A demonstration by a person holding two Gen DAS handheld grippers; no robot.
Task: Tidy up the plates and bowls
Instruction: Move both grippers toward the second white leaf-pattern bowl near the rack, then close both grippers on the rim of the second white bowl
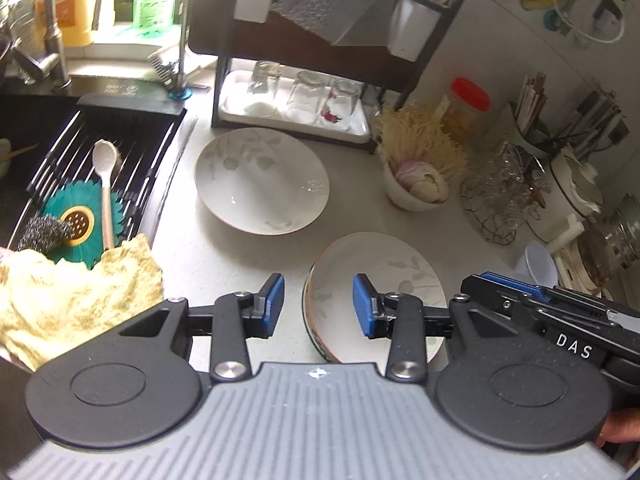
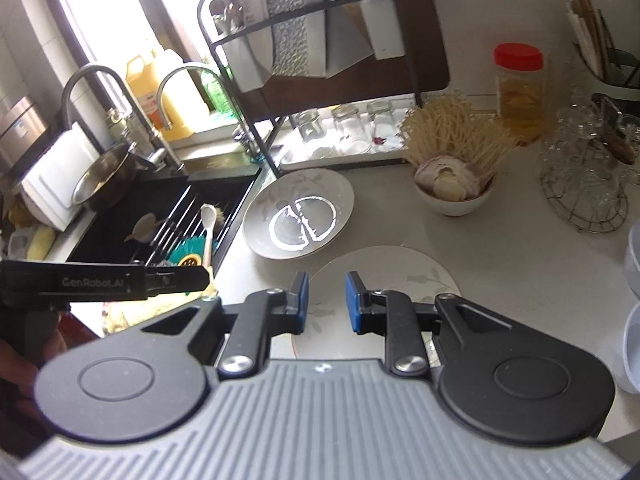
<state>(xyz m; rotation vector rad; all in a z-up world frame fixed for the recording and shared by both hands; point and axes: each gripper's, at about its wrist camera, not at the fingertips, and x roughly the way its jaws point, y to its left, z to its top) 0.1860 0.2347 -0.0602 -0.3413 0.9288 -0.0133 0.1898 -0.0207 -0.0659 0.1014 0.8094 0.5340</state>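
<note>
A white leaf-patterned plate lies on the pale counter in front of the dish rack; it also shows in the right wrist view. Nearer me sits a stack of similar plates, which shows in the right wrist view too. My left gripper is open, its right finger above the stack's left rim. My right gripper is open, hovering over the stack's near left part. The right gripper's body shows in the left wrist view.
A black dish rack holds upturned glasses on a white tray. A sink with a drying mat, spoon and scrubber is to the left. A yellow cloth lies at the near left. A bowl of garlic, a red-lidded jar and glassware stand right.
</note>
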